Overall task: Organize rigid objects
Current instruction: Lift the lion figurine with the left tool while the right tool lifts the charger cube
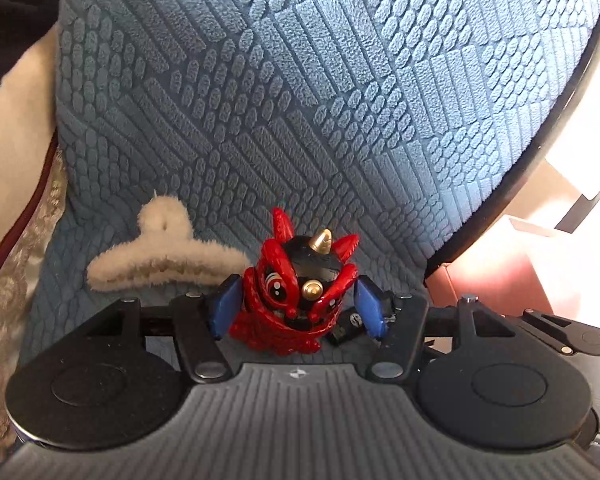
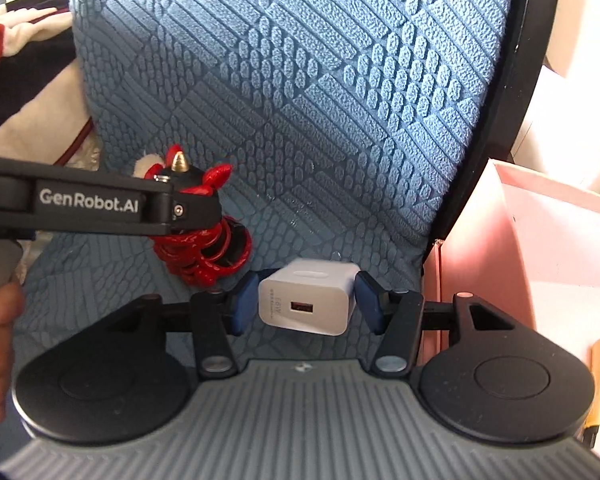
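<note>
Two grippers work over a blue textured cushion (image 1: 340, 100). The left gripper (image 1: 296, 304) has its blue pads on either side of a red and black figurine (image 1: 296, 292); the left pad touches it, but whether the right pad presses it is hard to tell, so its grip is unclear. A small black object (image 1: 346, 326) just right of the figurine is mostly hidden. A fuzzy cream clip (image 1: 160, 252) lies just to its left, its near edge cut off by the gripper.

The right gripper (image 2: 308, 300) is clamped on a white charger (image 2: 308, 296), held just above the cushion. To its right stands a pink box (image 2: 540, 240), cut off by the frame edge, with a yellow tool (image 2: 596, 384) inside, only partly visible.
</note>
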`<state>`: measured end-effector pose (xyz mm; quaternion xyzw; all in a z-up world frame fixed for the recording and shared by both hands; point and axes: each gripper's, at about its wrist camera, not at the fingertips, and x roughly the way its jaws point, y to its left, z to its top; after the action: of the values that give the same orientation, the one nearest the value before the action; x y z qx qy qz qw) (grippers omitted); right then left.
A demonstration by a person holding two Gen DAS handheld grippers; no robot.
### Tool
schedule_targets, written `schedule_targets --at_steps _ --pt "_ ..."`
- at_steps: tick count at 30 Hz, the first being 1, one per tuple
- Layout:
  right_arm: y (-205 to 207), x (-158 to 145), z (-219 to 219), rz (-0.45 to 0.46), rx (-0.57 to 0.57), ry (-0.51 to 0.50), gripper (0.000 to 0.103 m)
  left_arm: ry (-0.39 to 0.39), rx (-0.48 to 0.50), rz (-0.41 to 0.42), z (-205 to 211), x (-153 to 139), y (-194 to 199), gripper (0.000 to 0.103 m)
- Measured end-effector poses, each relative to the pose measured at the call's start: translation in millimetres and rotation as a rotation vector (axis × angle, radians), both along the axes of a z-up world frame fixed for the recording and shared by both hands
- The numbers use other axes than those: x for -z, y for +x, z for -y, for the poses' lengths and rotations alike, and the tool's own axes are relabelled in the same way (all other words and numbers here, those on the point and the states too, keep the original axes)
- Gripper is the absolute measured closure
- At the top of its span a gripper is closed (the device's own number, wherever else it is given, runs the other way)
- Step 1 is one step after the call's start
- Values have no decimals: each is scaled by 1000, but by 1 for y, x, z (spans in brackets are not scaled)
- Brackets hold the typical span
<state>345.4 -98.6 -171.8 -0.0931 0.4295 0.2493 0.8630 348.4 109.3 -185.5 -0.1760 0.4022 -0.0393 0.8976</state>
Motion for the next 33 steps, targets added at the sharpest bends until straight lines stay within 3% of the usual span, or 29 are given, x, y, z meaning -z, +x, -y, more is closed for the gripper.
schedule_targets --at_steps 16,29,33 --pt "-56 -16 13 38 0 -4 47 -55 -69 -3 0 -16 -79 36" --pt "-102 -35 39 81 -62 -15 47 -24 -108 -37 -1 -17 -137 36" --pt "-113 -38 45 57 -60 1 47 -18 -113 -55 2 -17 -148 36"
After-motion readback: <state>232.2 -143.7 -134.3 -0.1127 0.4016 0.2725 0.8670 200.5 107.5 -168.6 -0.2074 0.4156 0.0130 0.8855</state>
